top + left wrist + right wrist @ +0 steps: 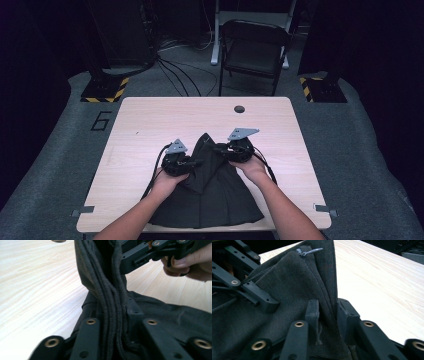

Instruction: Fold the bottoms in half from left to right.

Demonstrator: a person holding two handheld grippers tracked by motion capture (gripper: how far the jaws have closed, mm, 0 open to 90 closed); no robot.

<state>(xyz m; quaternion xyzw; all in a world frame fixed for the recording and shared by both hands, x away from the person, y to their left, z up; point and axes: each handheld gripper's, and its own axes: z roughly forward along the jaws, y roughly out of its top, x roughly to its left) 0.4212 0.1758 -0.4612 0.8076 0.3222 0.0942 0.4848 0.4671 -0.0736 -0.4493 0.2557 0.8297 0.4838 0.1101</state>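
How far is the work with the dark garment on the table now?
Done: both tools have taken hold of the dark garment at its narrow far end. In hand: the left tool pinches a bunched fold, and the right tool clamps another fold near the zipper pull, lifting that end into a peak. Left: the wide near part lies spread on the table, not yet folded.

I am seeing one mark, seemingly a dark "6" [102, 121], lying on the grey floor left of the table [150, 112].

Dark pleated skirt [210, 192] on table's near edge, waist end bunched, lifted; zipper pull visible.
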